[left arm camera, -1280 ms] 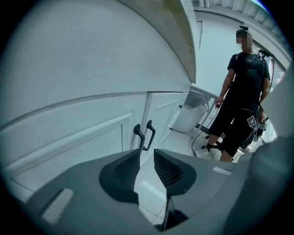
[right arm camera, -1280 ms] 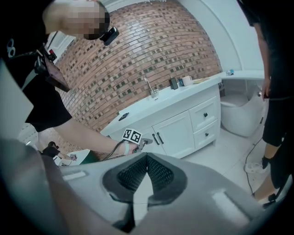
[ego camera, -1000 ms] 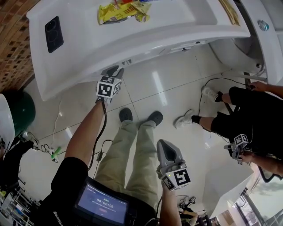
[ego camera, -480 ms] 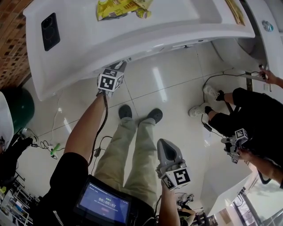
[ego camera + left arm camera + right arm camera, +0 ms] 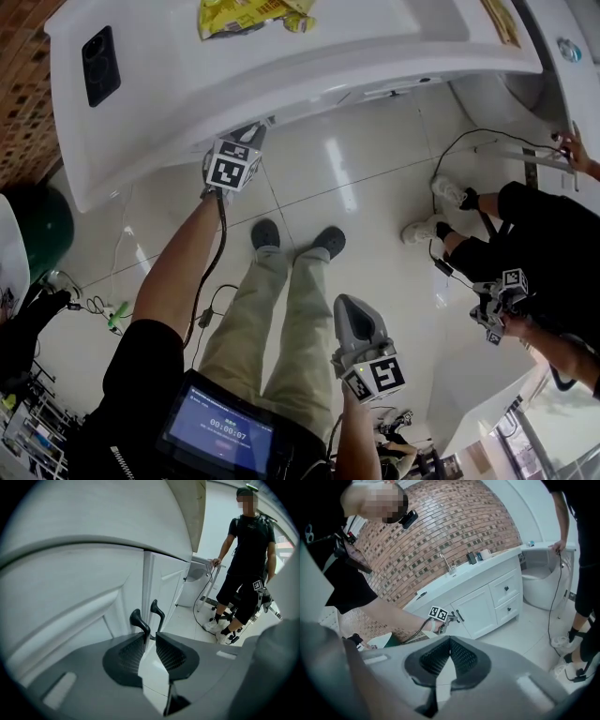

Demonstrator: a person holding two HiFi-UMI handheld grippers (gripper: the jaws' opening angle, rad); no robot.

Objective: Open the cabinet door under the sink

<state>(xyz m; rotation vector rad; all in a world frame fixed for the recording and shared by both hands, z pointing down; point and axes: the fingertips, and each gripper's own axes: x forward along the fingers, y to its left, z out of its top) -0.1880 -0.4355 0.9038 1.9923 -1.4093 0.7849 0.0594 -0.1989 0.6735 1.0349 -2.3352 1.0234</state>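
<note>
Glossy white floor tiles (image 5: 356,187) reflect ceiling light before the white vanity (image 5: 375,47), brown brick wall (image 5: 440,522) behind it, toilet (image 5: 541,585) beside it.

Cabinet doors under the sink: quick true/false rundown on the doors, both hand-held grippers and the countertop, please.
The cabinet doors are shut. True.
The left hand-held gripper is well clear of the handles. False: its tips are at the left black handle, jaws apart with that handle at their mouth, having just been closing.
The right hand-held gripper grips the other handle. False: it is held back from the cabinet, jaws together, empty.
A dark phone lies on the countertop. True.
</note>
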